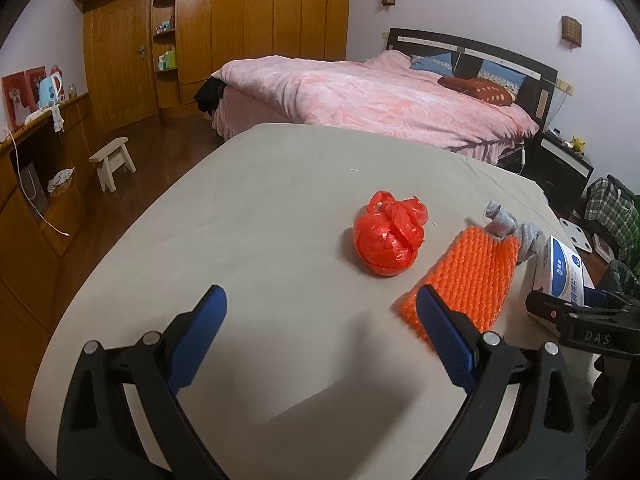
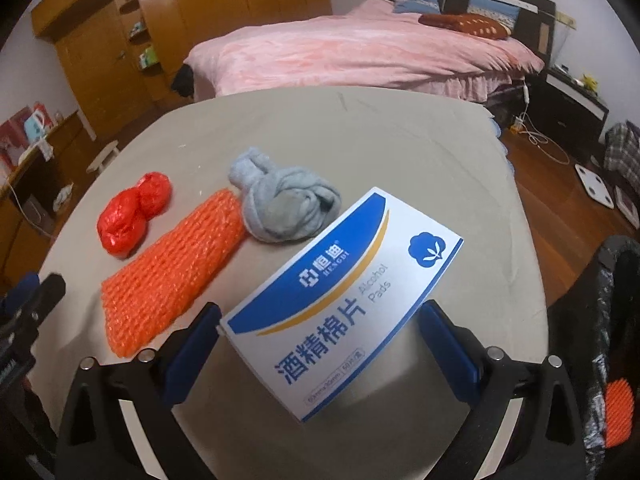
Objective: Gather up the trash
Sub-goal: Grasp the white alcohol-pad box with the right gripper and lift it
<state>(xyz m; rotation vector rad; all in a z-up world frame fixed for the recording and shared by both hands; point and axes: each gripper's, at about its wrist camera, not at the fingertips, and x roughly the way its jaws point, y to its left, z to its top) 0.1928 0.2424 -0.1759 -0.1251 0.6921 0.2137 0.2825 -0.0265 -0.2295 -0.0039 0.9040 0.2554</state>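
Your right gripper [image 2: 320,322] has the white-and-blue alcohol pads box [image 2: 344,300] between its blue fingers [image 2: 448,348]; the left pad touches a box corner, but whether the right pad touches cannot be told. The box sits tilted on the beige table [image 2: 400,152]. Just beyond it lies a knotted grey cloth [image 2: 284,208], touching an orange foam net [image 2: 172,268], with a red plastic bag [image 2: 132,216] beside that. A black-lined bin [image 2: 616,320] stands at right. Your left gripper [image 1: 320,320] hovers wide open and empty over bare table, near the net's end.
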